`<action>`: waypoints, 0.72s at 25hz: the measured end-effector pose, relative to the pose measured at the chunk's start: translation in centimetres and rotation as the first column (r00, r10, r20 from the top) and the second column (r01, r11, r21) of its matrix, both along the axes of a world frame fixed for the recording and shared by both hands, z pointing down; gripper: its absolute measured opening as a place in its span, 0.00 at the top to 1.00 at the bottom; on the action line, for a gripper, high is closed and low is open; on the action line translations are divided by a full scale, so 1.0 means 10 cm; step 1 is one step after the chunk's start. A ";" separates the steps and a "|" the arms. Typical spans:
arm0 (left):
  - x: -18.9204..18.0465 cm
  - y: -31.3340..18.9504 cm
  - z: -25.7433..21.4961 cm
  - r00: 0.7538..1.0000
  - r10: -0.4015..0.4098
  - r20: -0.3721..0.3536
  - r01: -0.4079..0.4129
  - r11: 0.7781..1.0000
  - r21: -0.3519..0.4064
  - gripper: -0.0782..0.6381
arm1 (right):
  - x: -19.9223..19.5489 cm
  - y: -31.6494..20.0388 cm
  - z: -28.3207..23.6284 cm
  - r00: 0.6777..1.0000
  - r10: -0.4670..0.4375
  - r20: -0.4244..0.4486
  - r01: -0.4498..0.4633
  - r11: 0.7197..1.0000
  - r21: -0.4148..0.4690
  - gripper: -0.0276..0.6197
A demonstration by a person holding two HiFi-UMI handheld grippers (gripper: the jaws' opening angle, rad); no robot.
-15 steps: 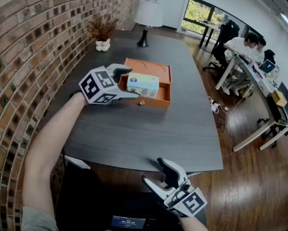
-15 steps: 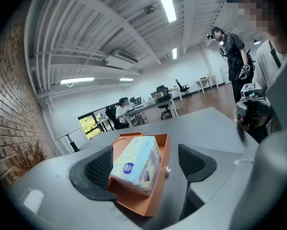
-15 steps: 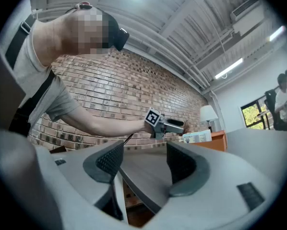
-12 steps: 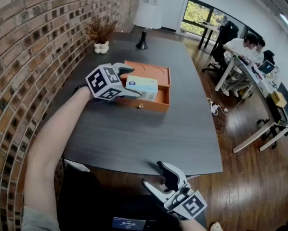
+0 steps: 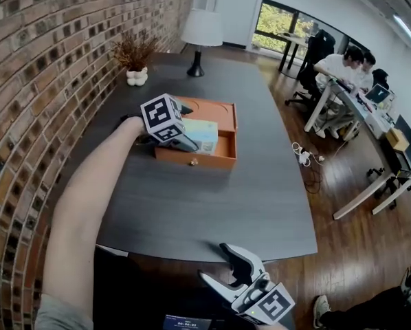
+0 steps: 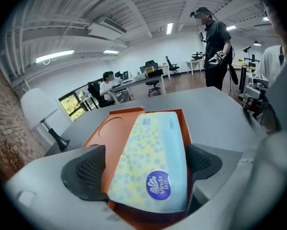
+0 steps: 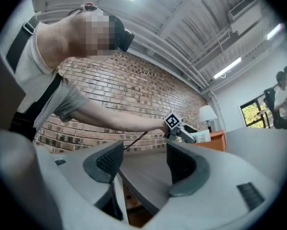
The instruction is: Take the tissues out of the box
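Note:
An orange box (image 5: pixel 223 158) lies open on the dark grey table (image 5: pixel 212 205). In it lies a pale blue and yellow tissue pack (image 5: pixel 205 135), seen close in the left gripper view as the tissue pack (image 6: pixel 155 157) resting in the orange box (image 6: pixel 110 133). My left gripper (image 5: pixel 189 130) reaches over the box. Its jaws stand wide on either side of the pack, with a strip of orange showing beside the left pad (image 6: pixel 86 171). My right gripper (image 5: pixel 216 263) hangs open and empty below the table's near edge, and the right gripper (image 7: pixel 143 159) looks along the tabletop.
A white lamp (image 5: pixel 200 36) and a vase of dried plants (image 5: pixel 135 60) stand at the table's far end. A brick wall (image 5: pixel 34 88) runs along the left. People sit at desks (image 5: pixel 350 81) to the far right, across a wooden floor.
My left gripper has moved forward over the orange box, and its jaws now straddle the tissue pack. The right gripper has barely moved.

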State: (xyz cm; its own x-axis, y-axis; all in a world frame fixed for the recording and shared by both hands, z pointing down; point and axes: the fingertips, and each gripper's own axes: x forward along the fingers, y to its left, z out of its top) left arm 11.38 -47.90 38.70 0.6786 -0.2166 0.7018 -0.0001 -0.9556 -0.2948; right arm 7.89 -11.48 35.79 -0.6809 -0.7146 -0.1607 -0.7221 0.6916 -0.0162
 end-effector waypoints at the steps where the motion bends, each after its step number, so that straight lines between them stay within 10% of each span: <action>1: 0.00 -0.03 0.04 1.000 -0.006 0.003 0.006 1.000 -0.008 0.18 | 0.00 0.00 0.00 1.000 0.000 0.002 0.000 1.000 0.000 0.50; 13: 0.01 0.03 0.03 0.999 0.040 0.000 -0.040 0.999 0.020 0.33 | 0.02 -0.01 0.04 1.000 0.003 -0.003 -0.003 1.000 -0.003 0.50; 18: -0.06 0.13 -0.45 0.993 0.035 -0.113 -0.024 0.995 0.096 0.34 | 0.03 -0.03 0.06 1.000 0.007 -0.013 -0.007 1.000 -0.004 0.50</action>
